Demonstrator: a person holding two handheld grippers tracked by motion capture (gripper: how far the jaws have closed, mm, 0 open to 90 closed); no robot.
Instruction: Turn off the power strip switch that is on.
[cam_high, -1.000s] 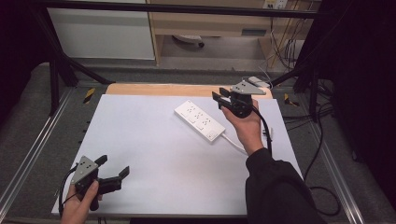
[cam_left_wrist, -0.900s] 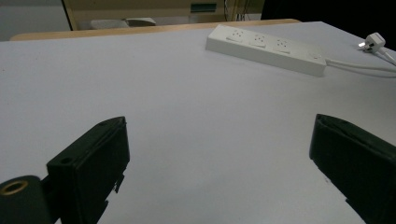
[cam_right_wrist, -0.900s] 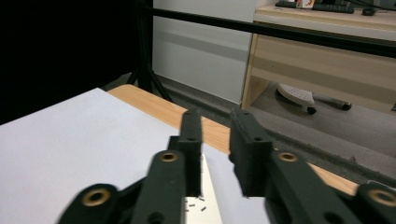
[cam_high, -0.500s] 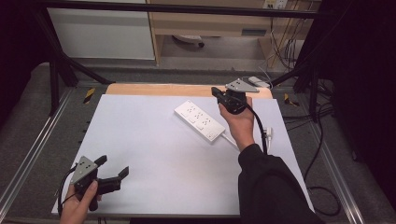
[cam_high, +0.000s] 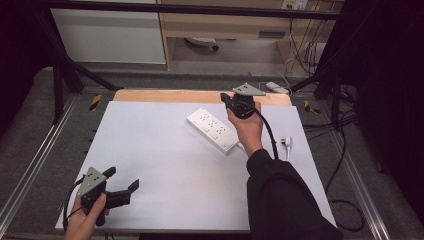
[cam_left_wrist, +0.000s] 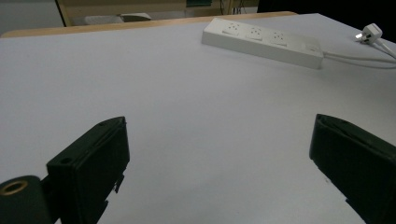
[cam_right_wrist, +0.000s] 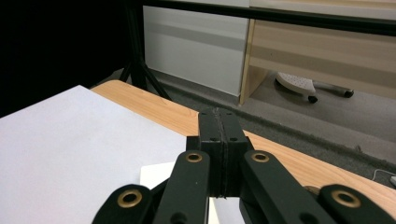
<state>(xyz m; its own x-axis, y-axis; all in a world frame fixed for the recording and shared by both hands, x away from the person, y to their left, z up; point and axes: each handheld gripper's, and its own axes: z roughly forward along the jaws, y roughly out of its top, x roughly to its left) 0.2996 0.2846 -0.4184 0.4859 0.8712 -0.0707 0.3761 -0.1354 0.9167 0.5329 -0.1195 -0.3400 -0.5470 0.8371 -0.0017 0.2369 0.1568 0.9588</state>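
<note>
A white power strip (cam_high: 212, 129) lies slantwise on the white table sheet (cam_high: 165, 160), right of the middle; it also lies far ahead in the left gripper view as the power strip (cam_left_wrist: 261, 41). Its cord ends in a white plug (cam_high: 286, 143) on the sheet's right side, the same plug (cam_left_wrist: 371, 32) at the top right of the left gripper view. My right gripper (cam_high: 224, 100) hovers above the strip's far end, jaws pressed together with nothing between them, as the right gripper (cam_right_wrist: 219, 122) view shows. My left gripper (cam_high: 121, 181) rests at the near left corner, jaws wide open and empty.
A wooden table edge (cam_high: 170, 96) runs along the far side of the sheet. Beyond it are a white cabinet (cam_high: 107, 35), a wooden shelf unit (cam_high: 225, 25) and cables (cam_high: 305, 55) on the floor. A black cable (cam_high: 342, 205) loops at the right.
My right gripper has moved away from me and slightly left, past the strip's far end toward the wooden edge. The left gripper has stayed put.
</note>
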